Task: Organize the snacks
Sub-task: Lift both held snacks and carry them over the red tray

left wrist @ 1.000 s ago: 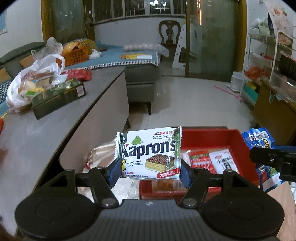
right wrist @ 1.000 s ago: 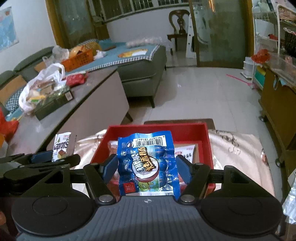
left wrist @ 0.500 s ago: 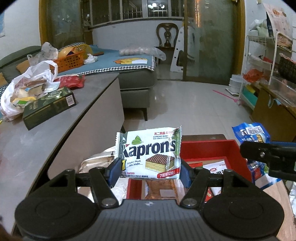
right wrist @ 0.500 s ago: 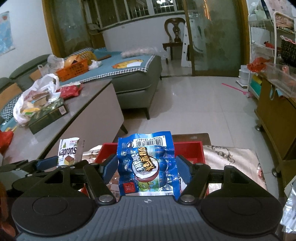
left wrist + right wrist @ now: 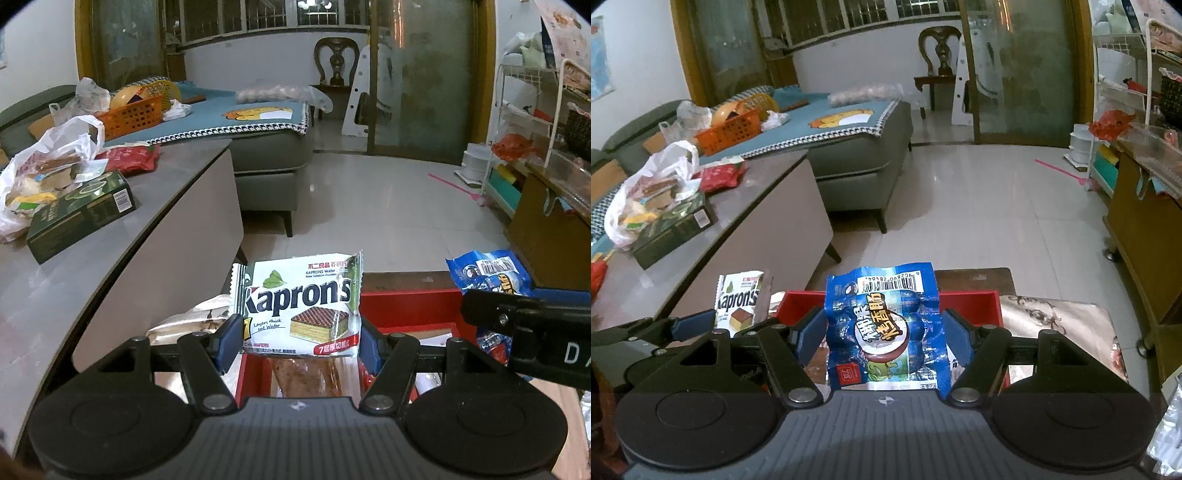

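Note:
My left gripper (image 5: 297, 345) is shut on a white Kaprons wafer pack (image 5: 299, 304), held upright above the near left part of the red tray (image 5: 410, 306). My right gripper (image 5: 882, 341) is shut on a blue sausage snack pack (image 5: 884, 328), held upright over the tray's (image 5: 967, 306) near side. The wafer pack (image 5: 738, 301) and the left gripper show at the left of the right wrist view. The blue pack (image 5: 487, 275) and the right gripper show at the right of the left wrist view. Other snack packs lie in the tray under both grippers.
A grey table (image 5: 74, 280) stands to the left with a green box (image 5: 81, 216), a white plastic bag (image 5: 44, 173) and a red pack (image 5: 129, 157). A patterned cloth (image 5: 1060, 321) lies under the tray. A wooden cabinet (image 5: 1145, 236) stands at the right.
Both grippers have risen and drawn back from the tray, each still holding its pack. Less of the tray's inside shows now.

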`<state>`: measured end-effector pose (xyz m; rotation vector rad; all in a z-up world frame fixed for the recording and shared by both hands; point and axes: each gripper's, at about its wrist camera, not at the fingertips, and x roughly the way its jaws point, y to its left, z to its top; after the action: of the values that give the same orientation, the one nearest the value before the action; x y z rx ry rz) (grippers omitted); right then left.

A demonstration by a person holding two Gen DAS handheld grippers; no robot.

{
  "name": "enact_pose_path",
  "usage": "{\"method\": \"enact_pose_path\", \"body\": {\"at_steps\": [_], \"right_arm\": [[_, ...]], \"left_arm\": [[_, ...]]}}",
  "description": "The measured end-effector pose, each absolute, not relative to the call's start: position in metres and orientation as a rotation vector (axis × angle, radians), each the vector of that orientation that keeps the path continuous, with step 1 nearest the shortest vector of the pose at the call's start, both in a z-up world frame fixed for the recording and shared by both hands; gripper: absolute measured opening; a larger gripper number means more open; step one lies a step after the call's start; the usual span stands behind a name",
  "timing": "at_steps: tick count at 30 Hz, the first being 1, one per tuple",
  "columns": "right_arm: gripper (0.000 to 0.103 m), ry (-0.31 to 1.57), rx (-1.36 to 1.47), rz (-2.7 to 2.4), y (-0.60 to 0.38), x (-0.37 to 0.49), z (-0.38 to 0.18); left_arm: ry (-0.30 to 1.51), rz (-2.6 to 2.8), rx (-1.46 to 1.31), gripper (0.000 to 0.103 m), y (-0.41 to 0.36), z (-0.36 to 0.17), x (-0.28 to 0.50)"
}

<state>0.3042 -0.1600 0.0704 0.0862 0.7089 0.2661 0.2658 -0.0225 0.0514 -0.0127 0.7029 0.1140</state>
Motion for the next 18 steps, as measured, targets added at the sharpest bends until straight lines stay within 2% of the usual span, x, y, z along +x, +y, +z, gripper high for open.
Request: {"method": "enact_pose_path", "body": {"at_steps": [18], "right_arm": [[0.075, 0.761, 0.079, 0.267, -0.158, 0.337, 0.056]], "left_arm": [[0.753, 0.128, 0.004, 0.057, -0.029, 0.034, 0.301]]}}
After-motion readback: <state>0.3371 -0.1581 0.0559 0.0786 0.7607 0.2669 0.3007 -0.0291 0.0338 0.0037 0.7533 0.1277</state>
